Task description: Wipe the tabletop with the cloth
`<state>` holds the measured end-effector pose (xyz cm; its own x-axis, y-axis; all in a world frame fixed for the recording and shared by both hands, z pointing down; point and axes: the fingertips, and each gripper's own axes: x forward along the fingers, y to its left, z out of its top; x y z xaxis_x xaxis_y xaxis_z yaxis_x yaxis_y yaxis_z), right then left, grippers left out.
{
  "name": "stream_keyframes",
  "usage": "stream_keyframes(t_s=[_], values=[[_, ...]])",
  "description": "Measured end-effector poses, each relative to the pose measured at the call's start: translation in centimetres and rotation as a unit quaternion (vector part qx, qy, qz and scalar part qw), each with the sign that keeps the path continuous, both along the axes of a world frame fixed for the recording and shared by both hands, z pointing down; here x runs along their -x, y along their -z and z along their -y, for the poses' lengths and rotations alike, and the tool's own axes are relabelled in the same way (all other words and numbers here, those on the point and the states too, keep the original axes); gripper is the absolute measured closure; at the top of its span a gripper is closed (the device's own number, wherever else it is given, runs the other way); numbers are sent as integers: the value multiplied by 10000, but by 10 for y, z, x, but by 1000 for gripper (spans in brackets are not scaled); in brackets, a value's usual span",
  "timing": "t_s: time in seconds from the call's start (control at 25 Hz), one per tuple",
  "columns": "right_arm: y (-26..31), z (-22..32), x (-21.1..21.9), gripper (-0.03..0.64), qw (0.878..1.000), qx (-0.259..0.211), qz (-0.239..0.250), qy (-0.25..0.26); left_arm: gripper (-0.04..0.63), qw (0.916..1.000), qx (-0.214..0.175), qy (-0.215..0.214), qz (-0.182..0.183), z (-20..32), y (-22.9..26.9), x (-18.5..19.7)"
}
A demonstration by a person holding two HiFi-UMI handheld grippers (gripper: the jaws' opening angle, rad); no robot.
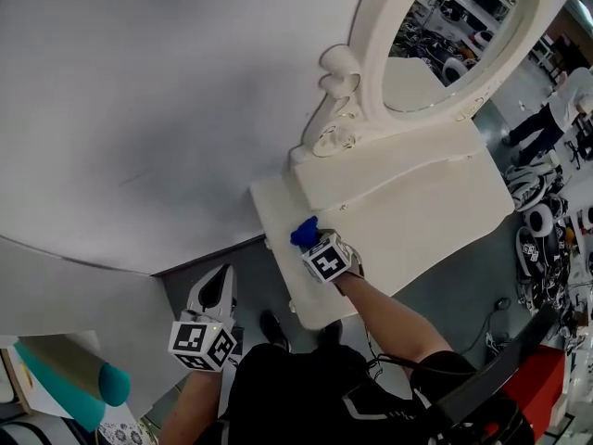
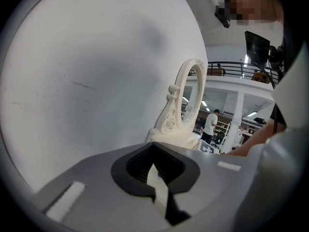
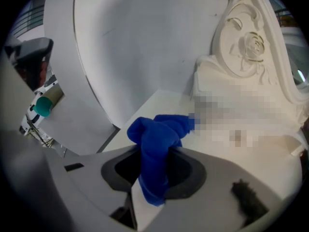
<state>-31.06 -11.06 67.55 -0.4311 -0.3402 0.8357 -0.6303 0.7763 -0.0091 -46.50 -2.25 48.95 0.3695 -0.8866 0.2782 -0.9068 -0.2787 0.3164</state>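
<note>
Right claw point(image 1: 310, 241) clamped on the bunched blue cloth point(image 1: 304, 232) at the left end of the white dressing-table counter point(image 1: 426, 213), left claw point(image 1: 216, 286) shut, empty and hanging clear, so most of the wiping looks undone.

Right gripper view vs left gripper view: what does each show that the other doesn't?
Right only: the blue cloth, clamped in the jaws of the right gripper. Left only: the left gripper with jaws together and nothing between them, and a person in a white shirt in the background. Both: the ornate mirror frame and the grey wall.
</note>
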Motion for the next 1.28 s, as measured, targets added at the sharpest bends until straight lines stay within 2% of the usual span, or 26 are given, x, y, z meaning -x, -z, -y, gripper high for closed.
stream_keyframes(t_s=[0.24, 0.44, 0.68, 0.8, 0.96, 1.12, 1.28], values=[[0, -89, -44, 489, 9960, 759, 300, -360, 588, 9988, -166, -454, -100, 18, 8, -43], [2, -155, -78, 489, 9940, 977, 321, -366, 588, 9972, -259, -687, -148, 21, 16, -78], [2, -196, -100, 489, 9929, 1059, 370, -382, 588, 9977, -138, -640, -183, 15, 10, -93], [9, -175, -101, 489, 9901, 1077, 677, -591, 588, 9980, -192, -583, -132, 7, 15, -93], [19, -90, -96, 489, 9919, 462, 787, -880, 588, 9990, -156, -415, -32, -6, 16, -80], [20, -1, -83, 489, 9935, -49, 580, -979, 588, 9998, -4, -129, 121, -21, 11, -57], [3, 45, -81, 489, 9948, -246, 163, -972, 588, 9998, 104, 35, 178, -27, 4, -42]])
